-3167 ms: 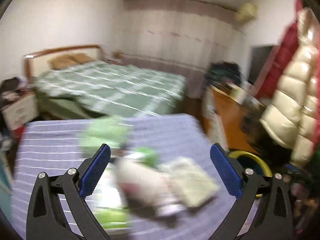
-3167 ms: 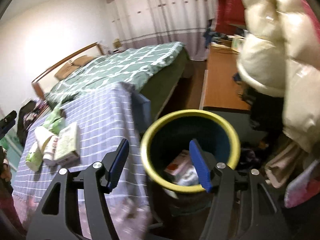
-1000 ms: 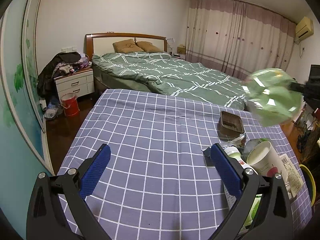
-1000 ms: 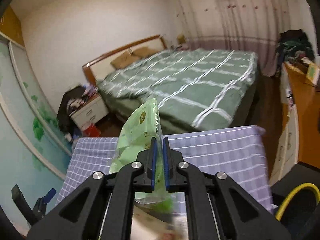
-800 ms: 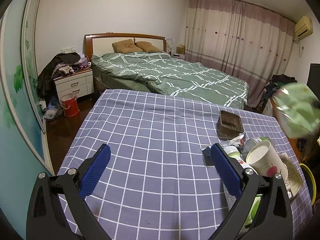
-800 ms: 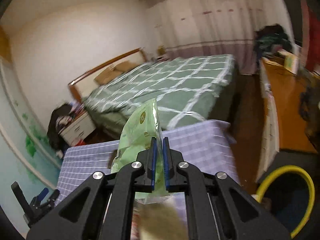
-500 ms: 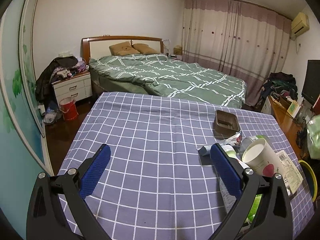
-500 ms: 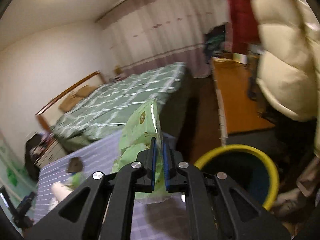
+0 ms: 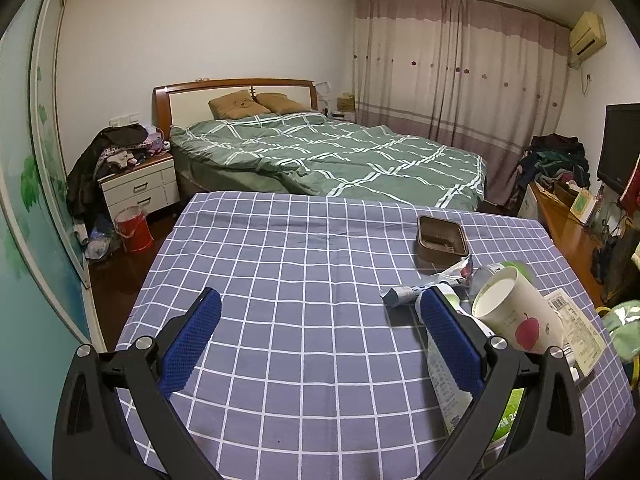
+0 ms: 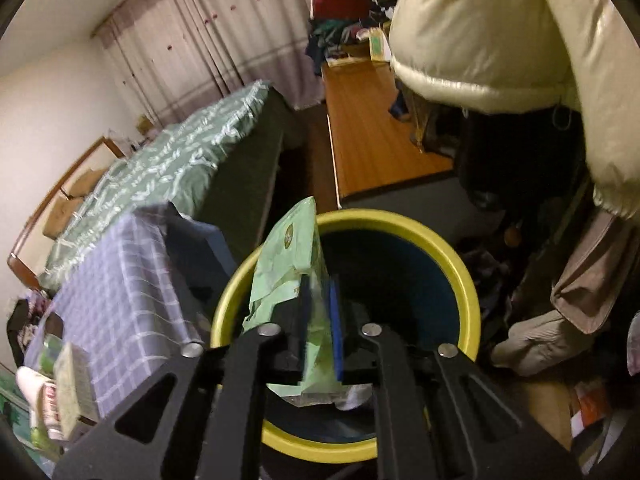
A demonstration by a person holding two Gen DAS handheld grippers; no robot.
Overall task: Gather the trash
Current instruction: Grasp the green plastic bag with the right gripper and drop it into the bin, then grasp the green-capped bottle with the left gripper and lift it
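Looking across the room I count one bed [image 9: 332, 160], one checked table [image 9: 280, 280] and one yellow-rimmed bin [image 10: 460, 276] standing just beside the table's end. In the bin I see some pale scraps under the gripper; what they are I cannot tell. On the table lie one brown tray [image 9: 441, 237] holding a small dark thing, one paper cup [image 9: 516, 316] on its side with its mouth toward the bed, one flat wrapper [image 9: 424, 286] and one printed sheet [image 9: 576, 324]. My right gripper [image 10: 319, 308] hangs over the bin's mouth with one green packet [image 10: 294, 252] between its fingers, long axis upright, top tilted toward the bed; the jaws have just been easing apart, the packet against the left pad. My left gripper [image 9: 320, 340] has its fingers spread wide over the cloth, holding nothing.
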